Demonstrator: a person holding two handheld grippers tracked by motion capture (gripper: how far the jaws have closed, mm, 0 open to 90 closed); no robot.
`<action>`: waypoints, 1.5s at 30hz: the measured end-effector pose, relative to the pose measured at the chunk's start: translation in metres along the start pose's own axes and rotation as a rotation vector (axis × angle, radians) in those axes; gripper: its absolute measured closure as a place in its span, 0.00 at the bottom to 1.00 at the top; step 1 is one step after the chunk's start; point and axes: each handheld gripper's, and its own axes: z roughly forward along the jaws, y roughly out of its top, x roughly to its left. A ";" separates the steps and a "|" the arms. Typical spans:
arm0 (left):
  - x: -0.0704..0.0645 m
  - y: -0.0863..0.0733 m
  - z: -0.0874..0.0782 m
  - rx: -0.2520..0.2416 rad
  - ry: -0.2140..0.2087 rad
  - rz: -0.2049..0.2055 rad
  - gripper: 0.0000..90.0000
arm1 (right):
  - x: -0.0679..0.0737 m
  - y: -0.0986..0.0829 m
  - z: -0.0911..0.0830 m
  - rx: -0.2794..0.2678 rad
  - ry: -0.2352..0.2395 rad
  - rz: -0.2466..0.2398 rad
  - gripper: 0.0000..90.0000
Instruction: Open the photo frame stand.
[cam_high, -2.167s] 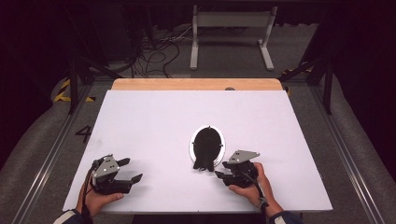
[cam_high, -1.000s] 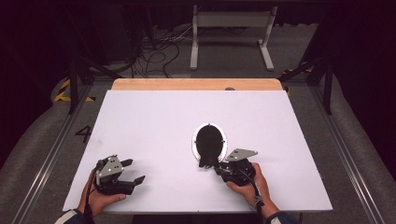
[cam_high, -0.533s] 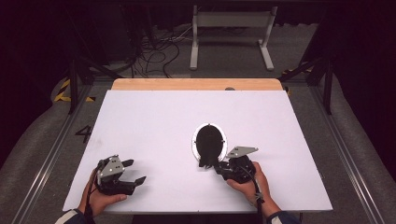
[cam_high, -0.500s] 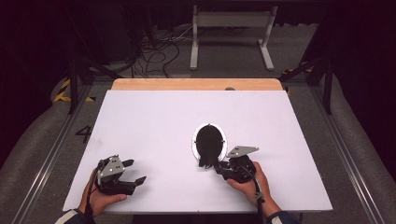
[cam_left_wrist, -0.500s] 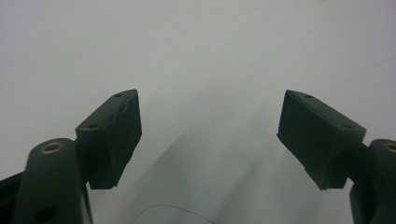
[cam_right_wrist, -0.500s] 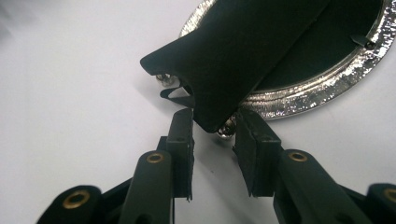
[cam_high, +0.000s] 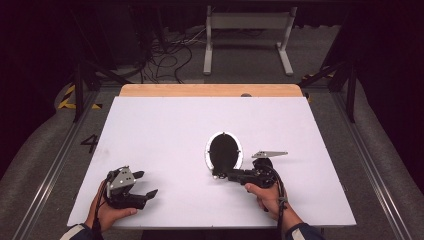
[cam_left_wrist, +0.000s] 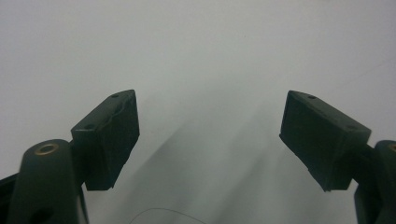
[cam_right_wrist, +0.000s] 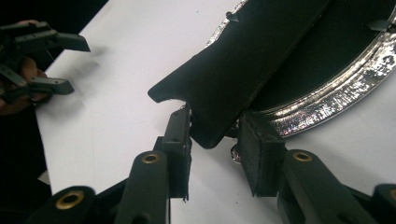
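Over on the left, the left gripper (cam_high: 142, 184) sits low on the white table (cam_high: 165, 130) in the person's left hand (cam_high: 107, 212), jaws spread wide with nothing but bare tabletop between them; its own view shows the two black pads (cam_left_wrist: 109, 135) far apart over plain white.

Moving right, the oval dish (cam_high: 224, 151) with the shiny silver rim lies just ahead of the right gripper's (cam_high: 218, 175) jaws. Inside, its floor looks dark, and a black flat piece (cam_right_wrist: 243, 65) lies in it, running from the dish's inside out over the near rim.

Now the right gripper (cam_right_wrist: 212, 140), held in the right hand (cam_high: 265, 195): the rounded near end of that black piece hangs between its jaws, the left pad (cam_right_wrist: 180, 140) touching its edge, the right pad (cam_right_wrist: 259, 149) just beside it. The jaws stand narrow around the tip; whether they truly clamp it, I cannot tell. The piece looks matte, thin and dark, with a small notch at its near-left corner.
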 end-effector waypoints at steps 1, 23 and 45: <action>0.000 0.000 0.002 0.005 0.001 0.000 0.22 | -0.003 0.000 0.001 0.004 0.012 0.019 0.67; -0.002 0.036 0.033 0.002 -0.058 0.035 0.22 | -0.029 0.014 0.022 -0.043 0.233 0.286 0.67; 0.009 0.108 0.131 0.042 -0.291 -0.041 0.18 | -0.024 0.017 0.022 -0.035 0.214 0.123 0.69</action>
